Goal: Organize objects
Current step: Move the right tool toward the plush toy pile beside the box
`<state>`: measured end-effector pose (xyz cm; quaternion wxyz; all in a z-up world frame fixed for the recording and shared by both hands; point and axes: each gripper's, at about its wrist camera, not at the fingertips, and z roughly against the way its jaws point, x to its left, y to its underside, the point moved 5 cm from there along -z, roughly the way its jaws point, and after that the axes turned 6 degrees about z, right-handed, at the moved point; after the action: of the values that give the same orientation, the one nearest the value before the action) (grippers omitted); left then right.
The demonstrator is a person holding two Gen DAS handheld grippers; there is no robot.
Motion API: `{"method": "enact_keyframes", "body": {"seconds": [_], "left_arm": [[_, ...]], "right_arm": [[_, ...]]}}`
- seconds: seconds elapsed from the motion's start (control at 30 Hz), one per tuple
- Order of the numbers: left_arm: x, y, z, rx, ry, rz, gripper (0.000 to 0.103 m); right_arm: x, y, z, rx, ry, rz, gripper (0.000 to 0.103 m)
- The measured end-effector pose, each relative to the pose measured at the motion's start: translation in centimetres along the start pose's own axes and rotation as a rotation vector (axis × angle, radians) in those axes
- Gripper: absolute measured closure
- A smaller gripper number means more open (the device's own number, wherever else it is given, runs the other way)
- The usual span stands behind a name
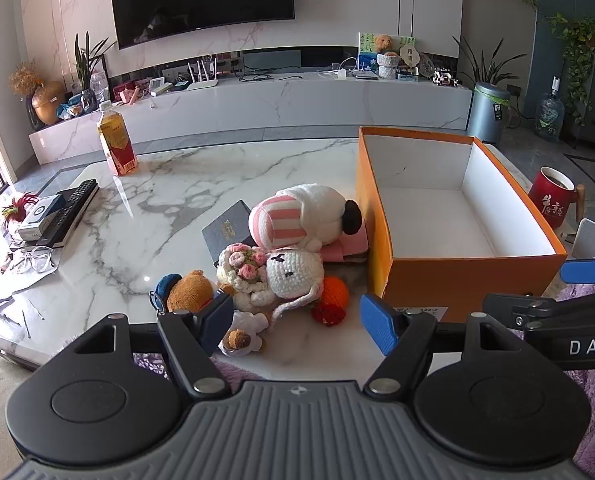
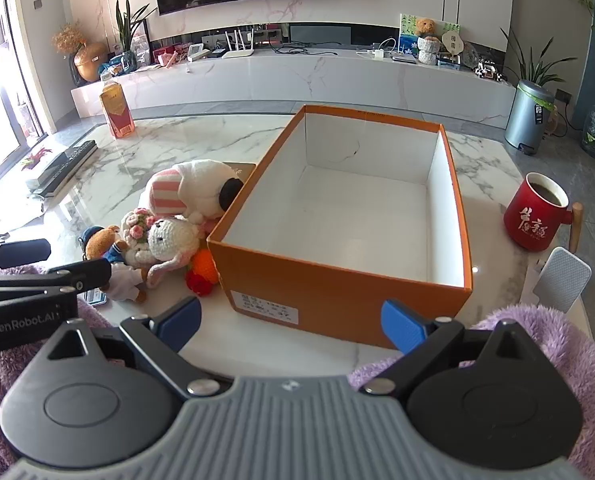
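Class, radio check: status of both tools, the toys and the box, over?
Left tool open, empty, facing crochet bunny. Right tool open, empty, at orange box. Box empty, toys piled beside it. Red mug near box's right.

Your orange box [image 2: 337, 280] sits open, white inside, toward the desk's right edge; plush toys [image 1: 293, 268] heaped against its left wall.
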<state>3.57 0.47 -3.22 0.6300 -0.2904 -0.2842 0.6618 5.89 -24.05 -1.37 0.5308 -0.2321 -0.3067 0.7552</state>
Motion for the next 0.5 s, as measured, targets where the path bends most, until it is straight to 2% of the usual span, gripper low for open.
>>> {"method": "enact_keyframes", "body": {"seconds": [0.5], "left_arm": [[0.44,0.05,-0.08,0.006,0.0,0.005,0.02]], "right_arm": [[0.3,0.0,-0.13,0.007,-0.002,0.009,0.006]]}}
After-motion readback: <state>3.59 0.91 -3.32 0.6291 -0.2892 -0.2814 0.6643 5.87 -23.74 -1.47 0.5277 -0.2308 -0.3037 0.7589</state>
